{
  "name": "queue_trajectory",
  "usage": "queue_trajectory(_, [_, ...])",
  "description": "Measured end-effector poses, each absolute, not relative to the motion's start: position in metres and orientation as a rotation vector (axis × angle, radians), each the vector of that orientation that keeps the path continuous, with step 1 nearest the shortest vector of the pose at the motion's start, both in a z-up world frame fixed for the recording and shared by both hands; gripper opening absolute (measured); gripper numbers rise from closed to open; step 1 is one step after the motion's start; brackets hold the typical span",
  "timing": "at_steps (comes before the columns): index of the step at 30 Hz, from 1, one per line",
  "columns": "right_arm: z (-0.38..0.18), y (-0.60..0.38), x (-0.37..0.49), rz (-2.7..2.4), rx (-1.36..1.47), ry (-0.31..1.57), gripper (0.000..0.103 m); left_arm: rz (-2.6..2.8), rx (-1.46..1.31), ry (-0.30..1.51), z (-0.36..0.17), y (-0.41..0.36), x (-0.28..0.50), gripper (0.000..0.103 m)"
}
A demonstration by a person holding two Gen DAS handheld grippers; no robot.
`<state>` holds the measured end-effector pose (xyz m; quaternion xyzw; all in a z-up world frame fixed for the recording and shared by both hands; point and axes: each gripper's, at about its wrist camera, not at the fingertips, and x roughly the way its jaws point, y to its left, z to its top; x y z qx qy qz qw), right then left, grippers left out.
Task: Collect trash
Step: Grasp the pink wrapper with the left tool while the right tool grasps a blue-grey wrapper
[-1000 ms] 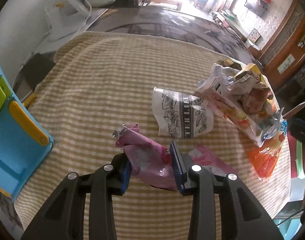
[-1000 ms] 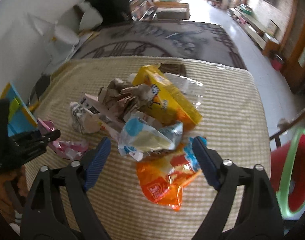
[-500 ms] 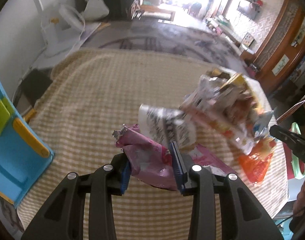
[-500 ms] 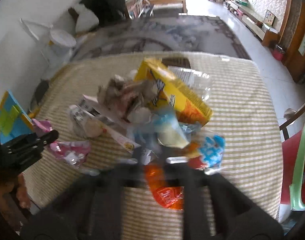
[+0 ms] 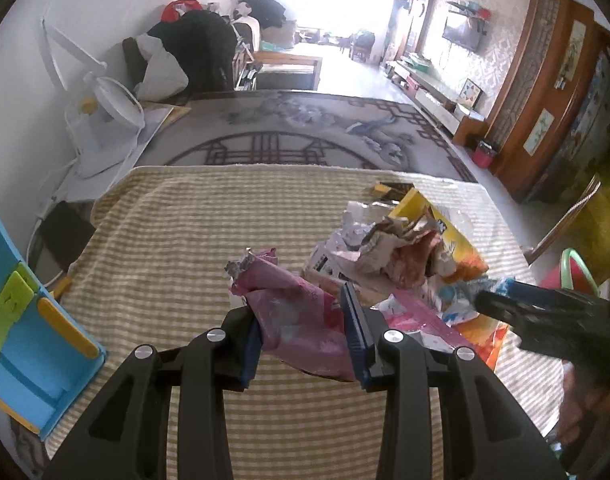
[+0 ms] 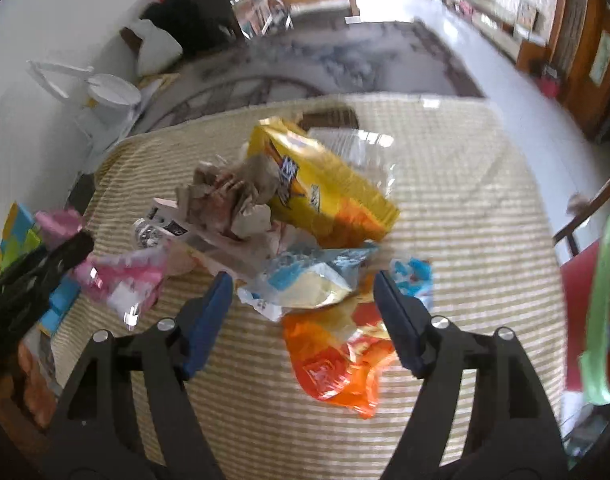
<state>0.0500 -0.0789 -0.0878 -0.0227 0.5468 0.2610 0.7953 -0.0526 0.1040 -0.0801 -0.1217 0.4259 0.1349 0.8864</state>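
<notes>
The left gripper [image 5: 303,330] is clamping the pink wrapper [image 5: 293,312], its blue pads pressing both sides and lifting it clear of the striped cloth [image 5: 177,240], just left of the trash pile [image 5: 401,252]. The right gripper [image 6: 301,312] is hanging over the pile's near edge, its jaws opening, gripping nothing; the blue-and-white packet [image 6: 309,284] and the orange wrapper [image 6: 337,364] are lying between them. The yellow bag [image 6: 321,188] is resting at the pile's far side.
</notes>
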Motion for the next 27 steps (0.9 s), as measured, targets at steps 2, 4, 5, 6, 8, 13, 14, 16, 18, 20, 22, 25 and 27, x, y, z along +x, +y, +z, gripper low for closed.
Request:
queue_trajectory(2, [-0.103, -0.071, 0.053, 0.536, -0.085, 1.212, 0.068, 0.29, -0.257, 0.885, -0.08, 0.105, -0.058, 0.034])
queue_trajectory(4, [-0.113, -0.067, 0.052, 0.526, -0.101, 1.234, 0.05, 0.302, -0.258, 0.887, -0.078, 0.108, -0.063, 0.034])
queue_trajectory(5, [-0.113, -0.068, 0.05, 0.522, -0.09, 1.234, 0.042, 0.308, -0.258, 0.884, -0.078, 0.109, -0.065, 0.034])
queue_trajectory(6, [-0.112, -0.07, 0.048, 0.522, -0.077, 1.227, 0.037, 0.318, -0.26, 0.882, -0.076, 0.111, -0.068, 0.034])
queue_trajectory(8, [-0.102, -0.075, 0.043, 0.529, -0.06, 1.188, 0.029, 0.323, -0.266, 0.887, -0.077, 0.115, -0.071, 0.034])
queue_trajectory(13, [-0.059, -0.095, 0.029, 0.537, 0.0, 1.073, 0.029, 0.306, -0.257, 0.887, -0.077, 0.112, -0.073, 0.034])
queue_trajectory(14, [-0.05, -0.098, 0.027, 0.536, 0.012, 1.052, 0.029, 0.296, -0.257, 0.887, -0.077, 0.11, -0.071, 0.034])
queue_trajectory(16, [-0.035, -0.107, 0.022, 0.52, 0.02, 1.011, 0.029, 0.267, -0.245, 0.887, -0.076, 0.103, -0.065, 0.034])
queue_trajectory(18, [-0.024, -0.116, 0.018, 0.493, 0.017, 0.977, 0.03, 0.234, -0.225, 0.888, -0.075, 0.093, -0.059, 0.034])
queue_trajectory(20, [-0.017, -0.126, 0.013, 0.473, 0.024, 0.953, 0.03, 0.188, -0.193, 0.889, -0.073, 0.078, -0.051, 0.034])
queue_trajectory(22, [-0.012, -0.137, 0.01, 0.456, 0.035, 0.938, 0.029, 0.153, -0.173, 0.89, -0.071, 0.067, -0.044, 0.034])
queue_trajectory(25, [-0.007, -0.157, 0.003, 0.429, 0.061, 0.916, 0.029, 0.098, -0.136, 0.905, -0.07, 0.044, -0.029, 0.034])
queue_trajectory(27, [-0.005, -0.17, 0.001, 0.415, 0.078, 0.907, 0.03, 0.077, -0.118, 0.905, -0.068, 0.029, -0.021, 0.034])
